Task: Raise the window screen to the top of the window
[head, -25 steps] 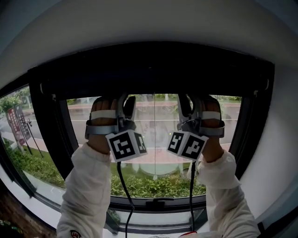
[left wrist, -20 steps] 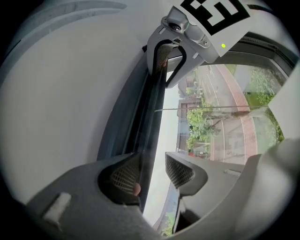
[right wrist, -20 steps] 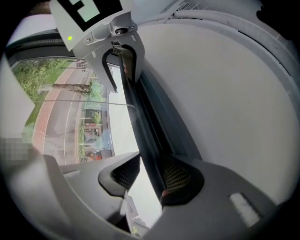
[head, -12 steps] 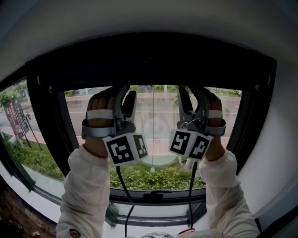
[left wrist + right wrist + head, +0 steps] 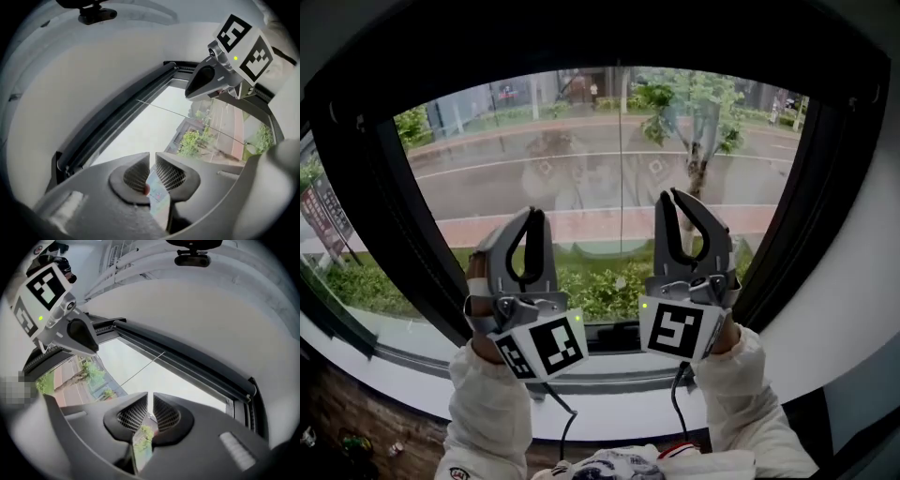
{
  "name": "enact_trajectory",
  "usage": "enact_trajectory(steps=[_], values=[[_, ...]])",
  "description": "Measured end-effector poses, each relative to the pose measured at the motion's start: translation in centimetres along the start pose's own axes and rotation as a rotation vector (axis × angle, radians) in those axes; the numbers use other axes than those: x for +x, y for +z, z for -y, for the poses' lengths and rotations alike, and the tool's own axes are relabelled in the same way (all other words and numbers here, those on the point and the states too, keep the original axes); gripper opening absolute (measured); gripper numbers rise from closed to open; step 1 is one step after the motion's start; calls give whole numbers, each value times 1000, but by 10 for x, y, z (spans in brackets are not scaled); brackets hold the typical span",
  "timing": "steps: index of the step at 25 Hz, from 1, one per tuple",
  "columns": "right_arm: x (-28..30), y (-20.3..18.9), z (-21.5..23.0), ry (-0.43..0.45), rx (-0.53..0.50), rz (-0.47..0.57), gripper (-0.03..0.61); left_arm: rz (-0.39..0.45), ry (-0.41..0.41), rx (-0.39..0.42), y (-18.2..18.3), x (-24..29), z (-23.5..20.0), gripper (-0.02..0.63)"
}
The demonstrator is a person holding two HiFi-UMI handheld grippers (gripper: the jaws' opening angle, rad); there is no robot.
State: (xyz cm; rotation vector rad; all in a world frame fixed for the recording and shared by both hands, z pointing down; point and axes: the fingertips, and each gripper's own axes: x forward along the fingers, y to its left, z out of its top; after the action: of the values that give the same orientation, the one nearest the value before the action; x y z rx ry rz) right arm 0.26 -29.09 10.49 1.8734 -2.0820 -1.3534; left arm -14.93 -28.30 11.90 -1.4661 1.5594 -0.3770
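1. The window screen (image 5: 581,42) lies as a dark band along the very top of the window (image 5: 609,159). Everything below it is uncovered, so I judge that the raise is finished or very nearly so.
2. The left gripper (image 5: 530,214) is in front of the window's lower half, left of its middle, and points up. Its jaws have just been closing and are now all but together. Only a thin slit shows between the pads (image 5: 136,173), and nothing is in it.
3. The right gripper (image 5: 675,197) is in front of the same lower half, right of the window's middle, and also points up. Its jaws have just been closing too, down to a narrow slit, and they hold nothing.
4. Both grippers are well below the window's top, so neither touches the screen. With the screen already up, there is likely nothing left to grip or push, which would explain the empty, nearly closed jaws.
5. In both gripper views the screen's dark rail (image 5: 187,357) runs along the window's top, well apart from the jaw tips.
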Motion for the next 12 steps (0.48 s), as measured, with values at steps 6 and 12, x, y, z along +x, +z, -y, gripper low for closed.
enact_trajectory(steps=[6, 12], values=[[-53, -47, -67, 85, 91, -184, 13, -118, -138, -211, -68, -54, 70, 6], [-131, -74, -140, 201, 240, -333, 6, -242, -257, -517, -109, -130, 130, 5]])
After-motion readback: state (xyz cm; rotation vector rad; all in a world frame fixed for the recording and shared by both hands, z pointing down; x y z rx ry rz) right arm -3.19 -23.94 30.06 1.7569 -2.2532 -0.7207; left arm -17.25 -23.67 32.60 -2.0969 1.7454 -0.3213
